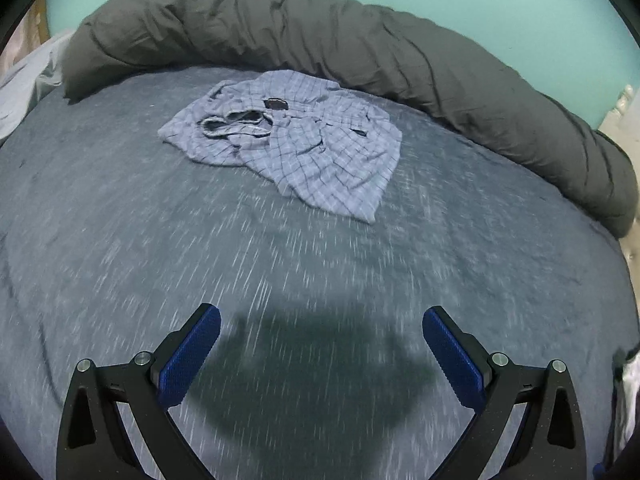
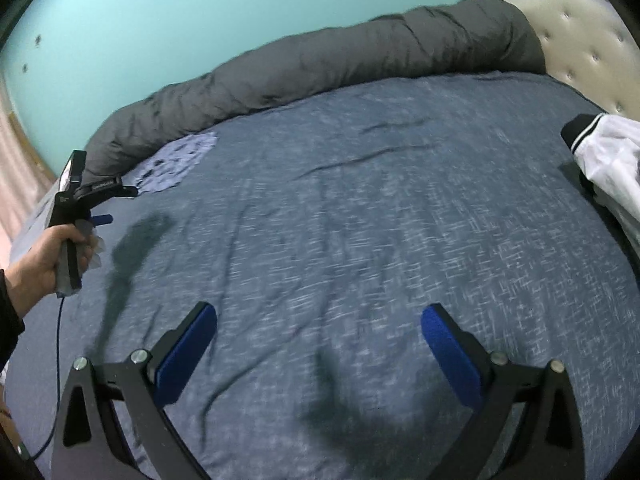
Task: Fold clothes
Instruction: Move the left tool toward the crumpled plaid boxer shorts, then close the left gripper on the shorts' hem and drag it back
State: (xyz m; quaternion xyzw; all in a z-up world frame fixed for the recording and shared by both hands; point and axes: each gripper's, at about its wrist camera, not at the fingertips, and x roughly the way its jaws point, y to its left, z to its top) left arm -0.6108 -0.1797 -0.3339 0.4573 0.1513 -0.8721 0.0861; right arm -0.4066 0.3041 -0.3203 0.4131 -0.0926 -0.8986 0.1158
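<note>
Clothes here means a checked shirt (image 1: 288,140) lying crumpled far up the bed (image 1: 120,240) beside the rolled grey duvet (image 1: 360,40), so folding likely calls for reaching it and spreading it flat. Left gripper (image 1: 321,354) and right gripper (image 2: 319,354) hover spread and empty, well short of it. Blur hides the shirt's layout, and a white garment (image 2: 608,152) is cut off at the edge.

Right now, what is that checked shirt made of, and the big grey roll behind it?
The checked shirt looks like thin woven cloth, perhaps cotton: it lies limp in soft, matte creases, with a fine grid pattern. The grey roll looks like a puffy quilt with padding inside: thick, rounded folds and a dull surface. The exact fibres can't be told from here.
</note>
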